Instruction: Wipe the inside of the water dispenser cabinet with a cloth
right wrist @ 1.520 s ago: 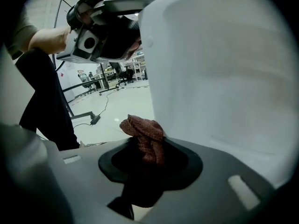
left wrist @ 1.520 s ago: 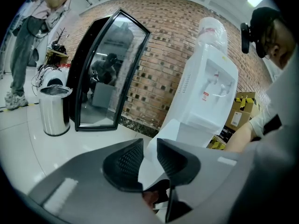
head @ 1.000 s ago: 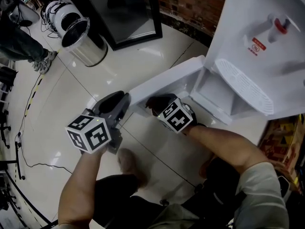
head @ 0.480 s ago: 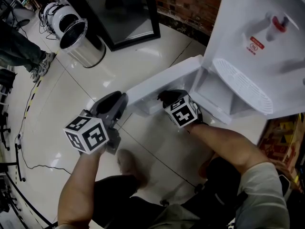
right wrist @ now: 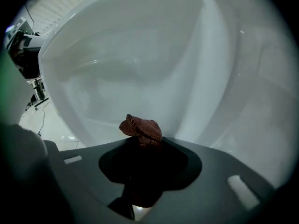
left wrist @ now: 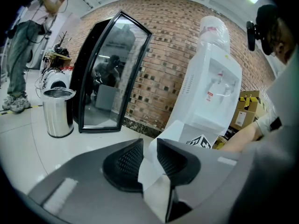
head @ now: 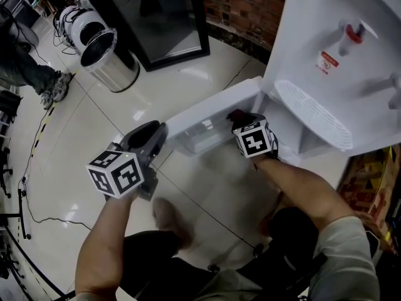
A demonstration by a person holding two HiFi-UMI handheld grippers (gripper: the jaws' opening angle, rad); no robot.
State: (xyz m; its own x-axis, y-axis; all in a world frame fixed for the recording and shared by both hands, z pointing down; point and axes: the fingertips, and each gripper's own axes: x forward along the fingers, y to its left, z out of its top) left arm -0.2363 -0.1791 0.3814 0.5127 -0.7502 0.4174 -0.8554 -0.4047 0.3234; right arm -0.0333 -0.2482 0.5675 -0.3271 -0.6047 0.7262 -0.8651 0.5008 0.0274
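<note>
Cloth (right wrist: 141,129), a reddish-brown wad, is being clamped in the jaws of the right gripper (right wrist: 142,146) and is being presented at the mouth of the cabinet (head: 296,144), low on the white water dispenser (head: 338,42). In the head view, the cabinet's recess is lying at about 3 o'clock from those jaws, just beside them, so the wiping stroke is judged to call for only a short reach that way. The right hand is by far the nearer one. The cabinet door (head: 210,105) is being held swung open, its long axis running from 8 o'clock to 2 o'clock, with the hinge end at 2 o'clock close to the cloth. At the 8 o'clock end, the door's free edge is being pinched by the left gripper (head: 163,133), whose ribbed jaws are being pressed onto the thin white panel.

Only in the right gripper view are the cloth's colour and its hold being shown. From the head view it is being reduced to a dark patch. A white moulded surface is filling that gripper's view ahead; whether it is door lining or cabinet wall cannot be told there. The door edge caught between the pads is being shown by the left gripper view alone, with a steel bin (left wrist: 58,111) at 9 o'clock. Both grippers and the door are being framed together only from the head.
</note>
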